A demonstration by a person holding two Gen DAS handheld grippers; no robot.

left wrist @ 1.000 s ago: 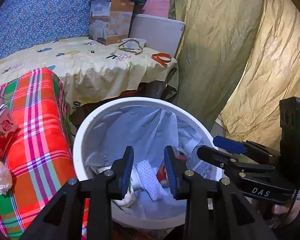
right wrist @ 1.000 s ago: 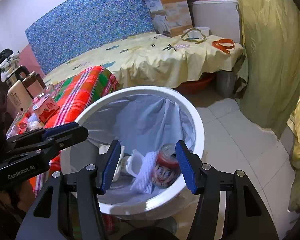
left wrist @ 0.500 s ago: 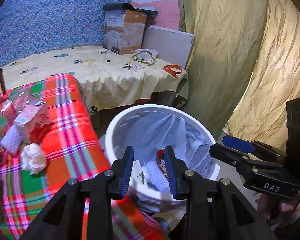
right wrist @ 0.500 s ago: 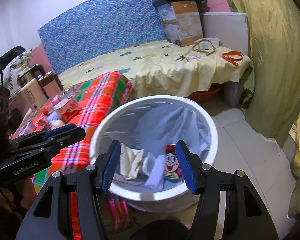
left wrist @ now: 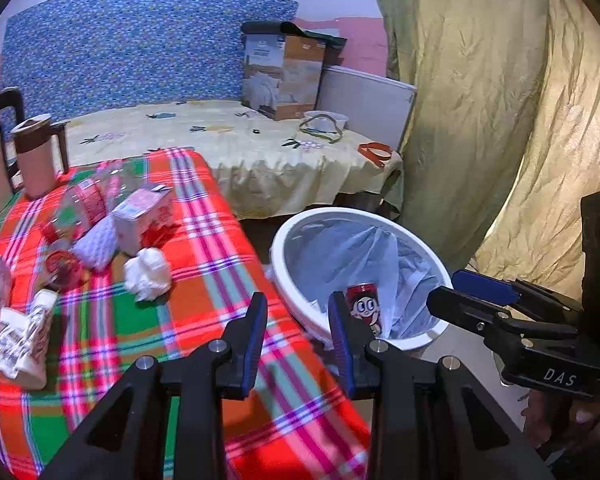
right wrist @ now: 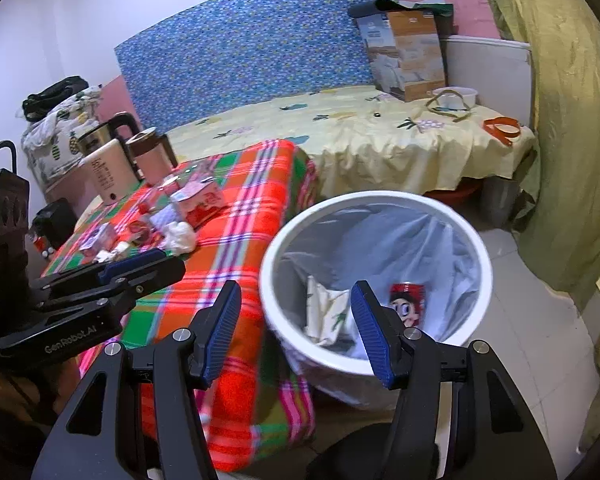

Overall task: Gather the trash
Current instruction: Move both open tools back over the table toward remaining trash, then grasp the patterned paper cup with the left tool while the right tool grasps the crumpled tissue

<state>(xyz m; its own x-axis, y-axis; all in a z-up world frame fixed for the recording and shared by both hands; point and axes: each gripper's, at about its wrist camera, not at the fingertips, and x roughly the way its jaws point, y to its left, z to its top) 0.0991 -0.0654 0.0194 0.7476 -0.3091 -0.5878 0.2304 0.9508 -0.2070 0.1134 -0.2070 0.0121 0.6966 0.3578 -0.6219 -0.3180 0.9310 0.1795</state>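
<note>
A white trash bin [left wrist: 284, 240] [right wrist: 476, 248] with a pale liner stands on the floor beside a table with a plaid cloth [left wrist: 204, 248] [right wrist: 256, 196]. Inside lie a red cartoon can [left wrist: 364, 304] [right wrist: 408, 300] and a crumpled carton [right wrist: 326, 312]. On the cloth lie a white tissue wad [left wrist: 148, 268] [right wrist: 180, 234], a pink carton [left wrist: 142, 216] [right wrist: 200, 200], a clear bottle [left wrist: 88, 200] and other wrappers. My left gripper [left wrist: 298, 336] is open and empty over the table's edge. My right gripper [right wrist: 296, 332] is open and empty at the bin's near rim.
A pink mug [left wrist: 36, 152] and kettles [right wrist: 104, 160] stand at the table's far side. A bed with a yellow sheet [left wrist: 236, 144] holds a cardboard box [left wrist: 280, 76]. Olive curtains [left wrist: 480, 120] hang on the right. Tiled floor [right wrist: 540, 320] lies right of the bin.
Both grippers have pulled back and up from over the bin and swung left, bringing the plaid table and its trash into view. Both stay open and empty.
</note>
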